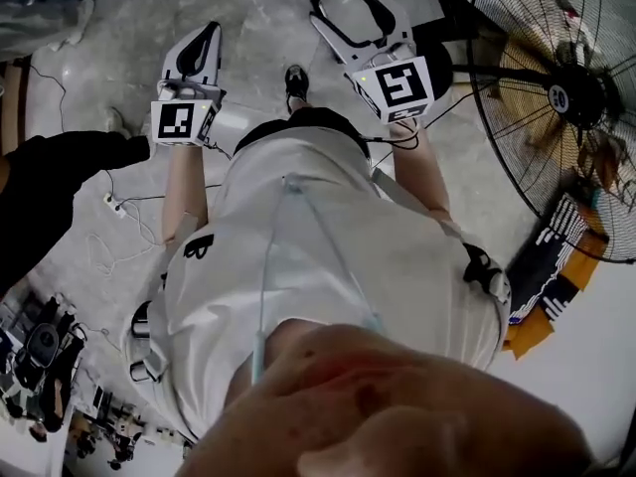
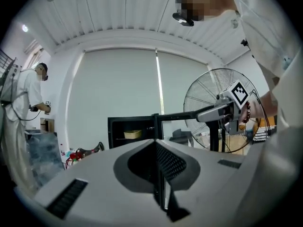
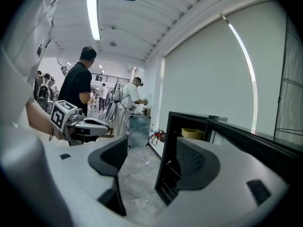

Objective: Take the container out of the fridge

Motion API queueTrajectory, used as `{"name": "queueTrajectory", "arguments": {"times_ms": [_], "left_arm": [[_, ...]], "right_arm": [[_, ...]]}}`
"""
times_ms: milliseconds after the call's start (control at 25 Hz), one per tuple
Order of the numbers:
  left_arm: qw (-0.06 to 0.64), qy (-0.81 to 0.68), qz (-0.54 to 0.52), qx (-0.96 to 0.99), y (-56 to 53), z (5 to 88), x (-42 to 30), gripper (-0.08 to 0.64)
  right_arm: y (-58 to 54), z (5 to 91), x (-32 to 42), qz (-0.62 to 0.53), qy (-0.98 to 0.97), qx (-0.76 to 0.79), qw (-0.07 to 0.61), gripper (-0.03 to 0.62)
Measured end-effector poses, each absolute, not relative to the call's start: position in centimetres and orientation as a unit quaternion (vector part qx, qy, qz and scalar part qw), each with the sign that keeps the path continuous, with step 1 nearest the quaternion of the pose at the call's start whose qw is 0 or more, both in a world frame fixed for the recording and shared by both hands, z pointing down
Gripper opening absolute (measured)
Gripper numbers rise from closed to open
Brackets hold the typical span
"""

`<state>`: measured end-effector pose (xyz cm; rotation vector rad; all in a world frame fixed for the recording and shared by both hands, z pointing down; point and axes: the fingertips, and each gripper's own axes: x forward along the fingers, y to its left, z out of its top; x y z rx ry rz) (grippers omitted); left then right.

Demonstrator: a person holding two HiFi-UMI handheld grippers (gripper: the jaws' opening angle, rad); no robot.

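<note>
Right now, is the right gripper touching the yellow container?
Apart. In its own view the right gripper has open, empty jaws; the yellow container sits far ahead on a fridge shelf.

Grippers, two: left gripper [image 2: 156,143], right gripper [image 3: 149,143]. Ahead of them: one fridge [image 2: 130,120], one container [image 2: 133,134] inside. One fan [image 1: 556,97] beside right gripper.
</note>
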<state>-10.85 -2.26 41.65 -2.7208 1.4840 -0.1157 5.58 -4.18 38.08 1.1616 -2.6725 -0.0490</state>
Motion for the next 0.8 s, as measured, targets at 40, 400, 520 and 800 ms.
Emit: {"name": "queueTrajectory", "arguments": {"times_ms": [40,400,520,800], "left_arm": [[0.009,0.482,-0.027,-0.876,-3.5,41.7,-11.0,0.009],[0.005,0.49,-0.015,-0.871,-13.0,41.0,-10.1,0.009],[0.013,0.499,-0.031,-0.866,-15.6,40.2,-9.4,0.009],[0.026,0.514,-0.062,-0.855,-17.4,39.9,-11.0,0.009]], "right_arm": [[-5.2,38.4,5.6,-0.009,-0.912,0.393,0.117,0.311],[-13.2,37.2,6.3,0.05,-0.905,0.421,0.035,0.311],[-15.5,37.9,5.5,0.059,-0.916,0.396,0.04,0.311],[-19.2,37.8,3.6,0.046,-0.919,0.388,0.045,0.311]]}}
